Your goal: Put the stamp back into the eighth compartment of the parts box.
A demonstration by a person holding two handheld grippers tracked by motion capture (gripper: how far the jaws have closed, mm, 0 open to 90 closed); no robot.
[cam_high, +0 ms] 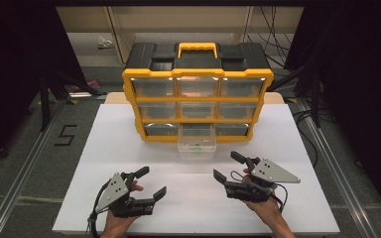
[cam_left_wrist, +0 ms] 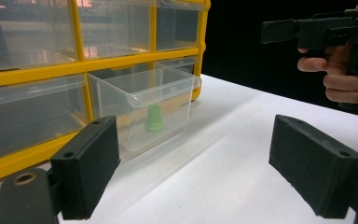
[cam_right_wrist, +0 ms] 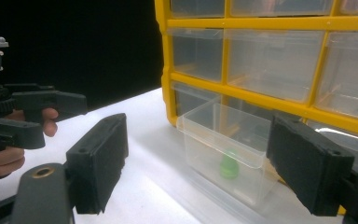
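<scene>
in the left gripper view, green piece (cam_left_wrist: 154, 118) inside pulled-out drawer (cam_left_wrist: 165, 88)

Looking along my right gripper (cam_right_wrist: 196, 175), its two black jaws stand wide apart with nothing between them. Ahead and slightly toward my right jaw, a clear drawer (cam_right_wrist: 223, 149) is pulled out of the bottom row of the yellow organizer (cam_right_wrist: 165, 60), and a small green piece (cam_right_wrist: 229, 164) sits upright on its floor. Off beyond my left jaw, my other hand (cam_right_wrist: 9, 154) holds the left gripper (cam_right_wrist: 32, 109) above the white table (cam_right_wrist: 140, 116).
</scene>
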